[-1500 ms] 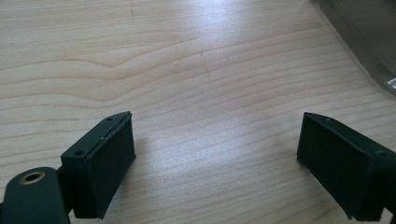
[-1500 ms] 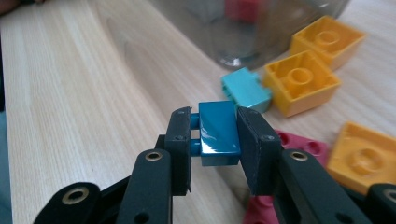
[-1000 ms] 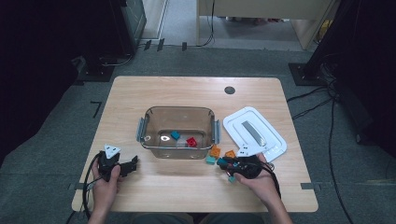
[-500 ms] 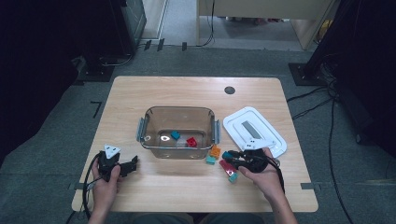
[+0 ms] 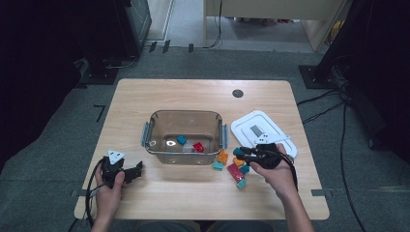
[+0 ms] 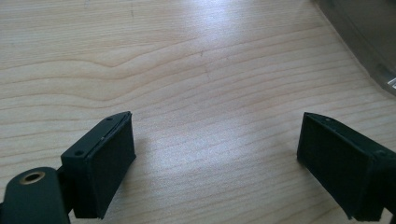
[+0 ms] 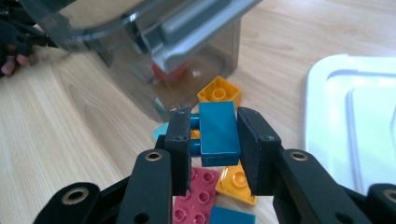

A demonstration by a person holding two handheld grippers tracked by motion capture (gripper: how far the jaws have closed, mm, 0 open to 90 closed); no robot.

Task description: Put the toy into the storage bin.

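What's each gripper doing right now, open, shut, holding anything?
Left gripper: open, nothing between its jaws, over bare table.
Right gripper: shut on a teal brick, lifted above the loose bricks beside the clear container.

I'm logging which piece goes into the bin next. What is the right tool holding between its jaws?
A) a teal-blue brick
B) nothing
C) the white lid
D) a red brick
A: in the right gripper view the right tool has both pads pressed on a teal-blue brick, held above the loose bricks beside the clear container.
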